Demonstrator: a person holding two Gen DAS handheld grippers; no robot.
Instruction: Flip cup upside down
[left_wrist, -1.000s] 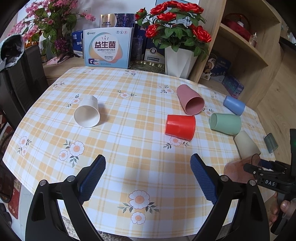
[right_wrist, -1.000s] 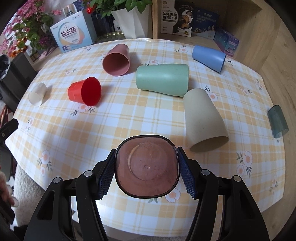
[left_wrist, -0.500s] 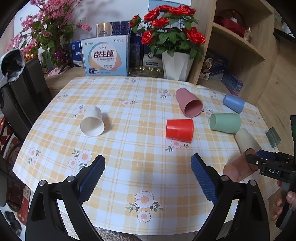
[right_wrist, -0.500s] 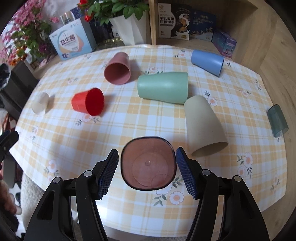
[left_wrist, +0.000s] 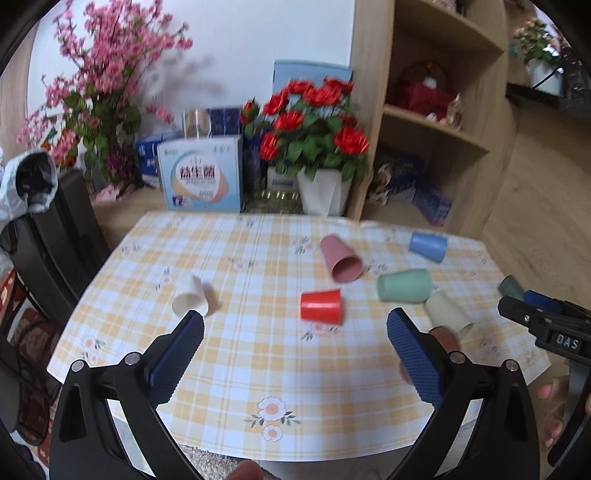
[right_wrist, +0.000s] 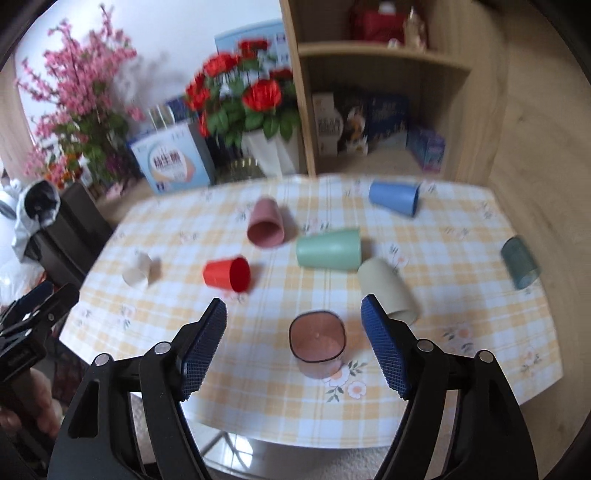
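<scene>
Jaws of right gripper (right_wrist: 293, 317) now spread, brown cup (right_wrist: 317, 345) released on table (right_wrist: 461, 295)

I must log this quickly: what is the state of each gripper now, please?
Left gripper: open, holding nothing.
Right gripper: open, holding nothing; the translucent brown cup stands on the table between its fingers, not touched.

Both grippers had black frames with silver screws; their fingers (right_wrist: 204, 346) wore blue dimpled pads; one bore "DAS".
</scene>
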